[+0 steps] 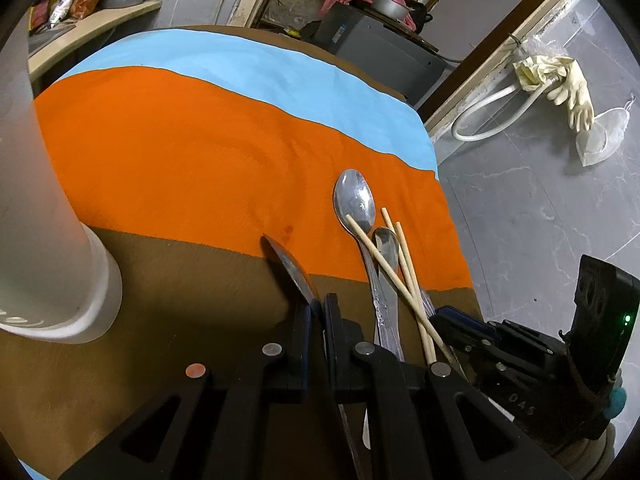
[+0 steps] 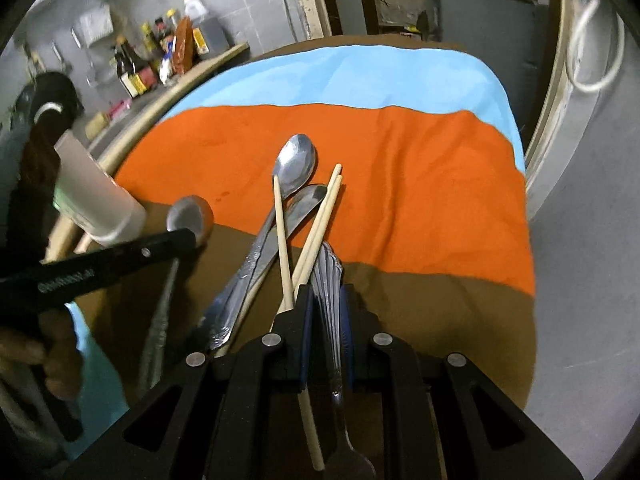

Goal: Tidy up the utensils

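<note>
Risk: my left gripper (image 1: 318, 312) clamps a spoon (image 2: 190, 216), right gripper (image 2: 326, 300) a fork handle (image 2: 326, 276); crossed chopsticks (image 2: 316, 220) could snag.

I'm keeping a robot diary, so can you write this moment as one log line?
left gripper: shut on spoon | right gripper: shut on fork handle | on cloth: two spoons, chopsticks | cup: nearby

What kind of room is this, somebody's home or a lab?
Most likely a home kitchen or utility corner. Sauce bottles crowd a wooden counter, rubber gloves and a hose hang by the tiled wall, and a metal pot sits on a dark cabinet.
</note>
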### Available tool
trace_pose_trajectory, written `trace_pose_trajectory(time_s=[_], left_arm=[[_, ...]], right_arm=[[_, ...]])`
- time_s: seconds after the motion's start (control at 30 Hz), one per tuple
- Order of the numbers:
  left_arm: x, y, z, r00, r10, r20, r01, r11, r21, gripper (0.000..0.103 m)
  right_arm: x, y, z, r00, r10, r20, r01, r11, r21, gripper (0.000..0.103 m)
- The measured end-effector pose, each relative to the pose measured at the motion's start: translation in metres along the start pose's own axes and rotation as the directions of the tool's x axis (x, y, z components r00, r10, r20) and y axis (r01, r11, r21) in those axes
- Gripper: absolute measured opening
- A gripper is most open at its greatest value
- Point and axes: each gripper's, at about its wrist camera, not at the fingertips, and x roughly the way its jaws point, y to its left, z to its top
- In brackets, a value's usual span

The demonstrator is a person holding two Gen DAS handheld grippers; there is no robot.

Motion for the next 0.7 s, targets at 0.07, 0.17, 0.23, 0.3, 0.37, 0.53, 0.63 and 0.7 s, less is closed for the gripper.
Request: trace_pose_trajectory(time_s=[0.07, 0.17, 0.23, 0.3, 0.37, 0.53, 0.63, 0.7], left_arm=[[0.0, 0.0, 0.0, 1.0, -0.002, 0.0, 0.002, 1.0, -0.002, 0.007], [0.0, 0.0, 0.0, 1.0, -0.003, -0.001, 0.003, 1.0, -0.003, 0.007], [0.0, 0.001, 0.0, 1.0, -0.002, -0.001, 0.002, 1.0, -0.002, 0.007], [0.0, 0.0, 0.0, 1.0, -0.002, -0.001, 0.002, 1.0, -0.001, 0.007], [0.0, 0.001, -0.001, 1.0, -0.001, -0.002, 0.001, 1.0, 0.001, 0.007], [-0.001, 0.001, -0.001, 1.0, -0.003, -0.006, 0.003, 1.0, 0.0, 0.007], [-0.001, 0.002, -0.001, 1.0, -0.003, -0.007, 0.003, 1.0, -0.002, 0.007], [0.0, 0.002, -0.002, 1.0, -0.003, -0.009, 0.003, 1.0, -0.003, 0.007]], right_arm=[[-0.002, -0.001, -0.001, 1.0, 0.002, -0.001, -0.002, 1.0, -0.004, 0.009], [-0.002, -0.003, -0.005, 1.0, 0.025, -0.007, -0.025, 1.0, 0.014, 0.009], [0.004, -0.009, -0.002, 0.999, 0.04, -0.012, -0.039, 0.999, 0.034, 0.009], [0.007, -0.013, -0.001, 0.998, 0.065, -0.025, -0.064, 0.997, 0.052, 0.01], [0.014, -0.015, 0.003, 0.995, 0.094, -0.036, -0.091, 0.994, 0.057, 0.01], [0.025, -0.021, 0.005, 0.98, 0.174, -0.092, -0.17, 0.984, 0.052, 0.01], [0.031, -0.022, 0.007, 0.971, 0.209, -0.12, -0.203, 0.977, 0.057, 0.01], [0.032, -0.017, 0.008, 0.972, 0.198, -0.129, -0.196, 0.98, 0.028, 0.01]])
